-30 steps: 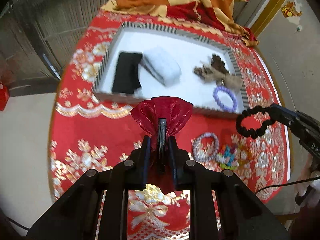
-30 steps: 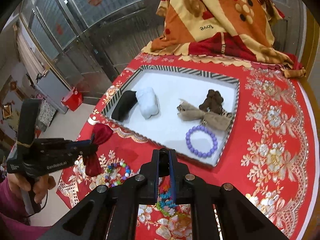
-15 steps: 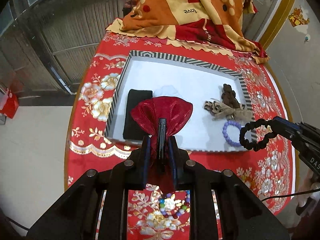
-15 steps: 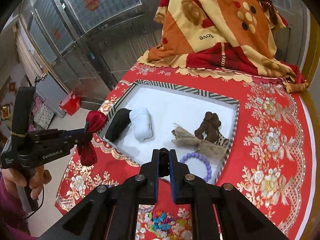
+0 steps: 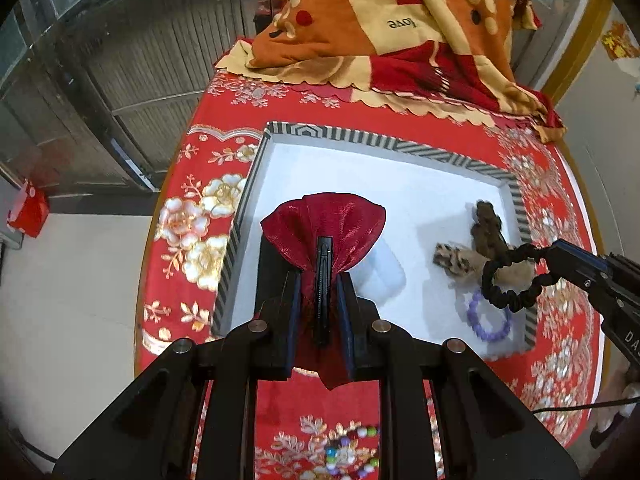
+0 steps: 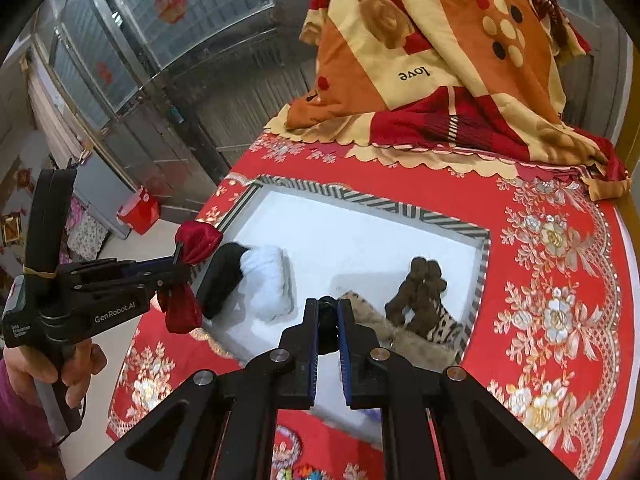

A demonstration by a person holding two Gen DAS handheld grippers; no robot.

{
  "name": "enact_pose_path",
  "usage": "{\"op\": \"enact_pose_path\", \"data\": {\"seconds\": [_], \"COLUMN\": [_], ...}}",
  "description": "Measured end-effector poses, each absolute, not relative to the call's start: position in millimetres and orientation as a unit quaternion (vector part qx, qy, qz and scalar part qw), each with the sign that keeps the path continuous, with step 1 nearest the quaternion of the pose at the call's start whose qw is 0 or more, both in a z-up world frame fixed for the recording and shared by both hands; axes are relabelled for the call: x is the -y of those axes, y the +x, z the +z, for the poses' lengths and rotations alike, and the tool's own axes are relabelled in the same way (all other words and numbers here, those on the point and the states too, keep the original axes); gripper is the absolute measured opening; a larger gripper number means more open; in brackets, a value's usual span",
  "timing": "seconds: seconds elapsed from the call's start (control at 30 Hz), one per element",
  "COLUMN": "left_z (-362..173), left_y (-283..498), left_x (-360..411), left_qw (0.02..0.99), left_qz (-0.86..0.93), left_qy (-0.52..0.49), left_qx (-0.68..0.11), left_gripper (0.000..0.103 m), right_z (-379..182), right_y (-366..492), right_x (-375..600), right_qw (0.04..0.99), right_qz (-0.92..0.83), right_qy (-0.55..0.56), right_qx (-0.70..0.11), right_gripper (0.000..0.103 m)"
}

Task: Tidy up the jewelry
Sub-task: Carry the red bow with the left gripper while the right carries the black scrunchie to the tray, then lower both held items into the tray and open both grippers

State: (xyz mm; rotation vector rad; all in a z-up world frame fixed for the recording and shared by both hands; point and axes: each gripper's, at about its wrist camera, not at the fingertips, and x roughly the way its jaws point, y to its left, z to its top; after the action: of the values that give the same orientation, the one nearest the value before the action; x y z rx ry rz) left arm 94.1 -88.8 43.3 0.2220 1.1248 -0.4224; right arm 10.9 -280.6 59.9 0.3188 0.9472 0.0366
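My left gripper (image 5: 322, 280) is shut on the neck of a red satin pouch (image 5: 324, 220), which hangs over the near left part of the white tray (image 5: 360, 136). From the right wrist view the same left gripper (image 6: 176, 268) and red pouch (image 6: 196, 240) sit at the tray's left rim. My right gripper (image 6: 328, 320) is shut on a black beaded bracelet (image 5: 512, 280), whose loop dangles above the tray's right side. Inside the tray lie a black pouch (image 6: 222, 280), a white pouch (image 6: 268, 280), a brown piece (image 6: 420, 288), a leopard-print pouch (image 6: 440, 324) and a purple bead bracelet (image 5: 490, 320).
A multicoloured bead bracelet (image 5: 352, 456) lies on the red flowered tablecloth (image 5: 192, 216) near me. A folded orange and red blanket (image 5: 400, 20) fills the table's back. The table edge drops off at the left, with a red bag (image 5: 28, 208) on the floor. A person's hand (image 6: 48, 364) holds the left gripper.
Both grippers have travelled forward from the near tablecloth to above the tray, carrying the red pouch and the black bracelet. Neither grip has changed.
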Motion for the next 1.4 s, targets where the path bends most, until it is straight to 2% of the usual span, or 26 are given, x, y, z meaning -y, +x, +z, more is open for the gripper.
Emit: {"op": "enact_pose_path", "data": {"seconds": [0.4, 0.93, 1.0, 1.03, 1.07, 1.13, 1.3, 1.4], "left_z": [31.4, -21.0, -24.1, -26.3, -28.7, -32.1, -28.7, -19.5], "left_y": [165.4, 227.6, 227.2, 226.6, 226.3, 225.7, 219.5, 211.0], "left_x": [115.0, 140.8, 141.8, 141.9, 141.5, 140.9, 129.9, 123.9], "left_qw": [0.818, 0.793, 0.793, 0.79, 0.787, 0.781, 0.782, 0.791], "left_qz": [-0.159, -0.136, -0.139, -0.142, -0.143, -0.141, -0.136, -0.133], "left_qy": [0.09, 0.075, 0.074, 0.072, 0.069, 0.068, 0.056, 0.061], "left_qx": [-0.545, -0.589, -0.589, -0.592, -0.597, -0.605, -0.605, -0.594], "left_gripper": [0.016, 0.017, 0.017, 0.017, 0.02, 0.023, 0.042, 0.047], "right_z": [18.9, -33.8, -34.4, -33.2, -31.2, -27.1, -9.5, 2.3], "right_y": [67.7, 99.3, 98.4, 96.6, 94.5, 90.8, 73.3, 59.3], "right_x": [319.8, 345.9, 348.9, 350.1, 350.9, 350.6, 345.8, 338.1], "right_qw": [0.859, 0.833, 0.833, 0.834, 0.835, 0.835, 0.842, 0.849], "right_qz": [-0.002, -0.023, -0.021, -0.022, -0.019, -0.015, -0.01, -0.014], "right_qy": [0.221, 0.22, 0.227, 0.229, 0.233, 0.233, 0.228, 0.216], "right_qx": [-0.462, -0.507, -0.504, -0.501, -0.498, -0.498, -0.488, -0.481], "right_gripper": [0.008, 0.009, 0.015, 0.027, 0.04, 0.041, 0.041, 0.041]}}
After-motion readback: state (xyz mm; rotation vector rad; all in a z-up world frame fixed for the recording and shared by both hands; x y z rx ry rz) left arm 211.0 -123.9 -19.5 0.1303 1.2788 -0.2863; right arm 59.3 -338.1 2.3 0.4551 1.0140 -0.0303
